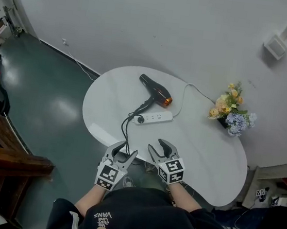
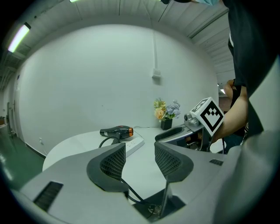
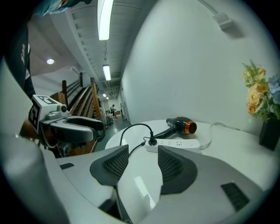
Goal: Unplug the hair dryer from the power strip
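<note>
"Start from the left. What's happening?"

"The left gripper [image 1: 127, 150] hovers over the near edge of the worktop [image 1: 206, 150]. Its jaws are spread with nothing between them. The black cord [image 1: 126, 130] loops off the edge just beside it."

"And the plug?"

"The plug [image 1: 140, 119] sits in the left end of the strip [image 1: 158, 117], well ahead of both grippers. The dryer [image 1: 155, 91] lies just beyond the strip, with its orange nozzle pointing right."

"The other one?"

"The right gripper [image 1: 157, 147] is close beside the left one. Its jaws are also spread and empty, and they point toward the strip."

"So nothing has started?"

"I'd call this the approach, since the plug isn't out yet. Next, I reckon one gripper has to reach forward and pin the strip. The other then pinches the plug body and draws it straight out of its socket. Unpinned, that light strip would likely come along with the pull."

"Anything in the way?"

"No. The flowers [image 1: 231, 116] stand far off to the right."
</note>
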The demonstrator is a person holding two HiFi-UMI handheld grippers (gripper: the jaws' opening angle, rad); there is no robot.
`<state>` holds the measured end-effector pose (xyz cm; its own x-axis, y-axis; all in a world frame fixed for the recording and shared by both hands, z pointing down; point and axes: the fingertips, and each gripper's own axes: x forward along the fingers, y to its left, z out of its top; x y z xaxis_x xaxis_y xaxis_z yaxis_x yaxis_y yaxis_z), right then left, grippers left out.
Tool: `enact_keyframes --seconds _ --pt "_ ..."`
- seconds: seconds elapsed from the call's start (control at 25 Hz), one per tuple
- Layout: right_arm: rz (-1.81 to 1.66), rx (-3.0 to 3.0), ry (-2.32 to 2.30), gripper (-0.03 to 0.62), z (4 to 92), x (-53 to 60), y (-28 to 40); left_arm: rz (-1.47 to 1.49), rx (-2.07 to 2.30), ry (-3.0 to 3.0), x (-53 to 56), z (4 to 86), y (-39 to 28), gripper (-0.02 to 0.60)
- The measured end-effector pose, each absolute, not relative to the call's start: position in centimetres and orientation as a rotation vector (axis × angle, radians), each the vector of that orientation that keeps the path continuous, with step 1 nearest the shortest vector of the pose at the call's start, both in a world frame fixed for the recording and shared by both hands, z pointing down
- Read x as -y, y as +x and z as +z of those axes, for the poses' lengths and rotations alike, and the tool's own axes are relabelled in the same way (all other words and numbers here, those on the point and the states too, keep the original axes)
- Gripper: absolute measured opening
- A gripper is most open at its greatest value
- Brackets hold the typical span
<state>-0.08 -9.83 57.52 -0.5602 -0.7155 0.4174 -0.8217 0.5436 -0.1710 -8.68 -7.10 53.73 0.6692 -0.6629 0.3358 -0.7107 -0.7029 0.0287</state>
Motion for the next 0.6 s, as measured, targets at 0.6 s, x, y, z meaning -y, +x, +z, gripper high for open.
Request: enact_keyframes --seconds 0.6 --pt "0.369 2.476 0.974 0.192 60.9 17.2 0.5 0.491 1.311 2.533 15.5 56.6 -5.7 0.215"
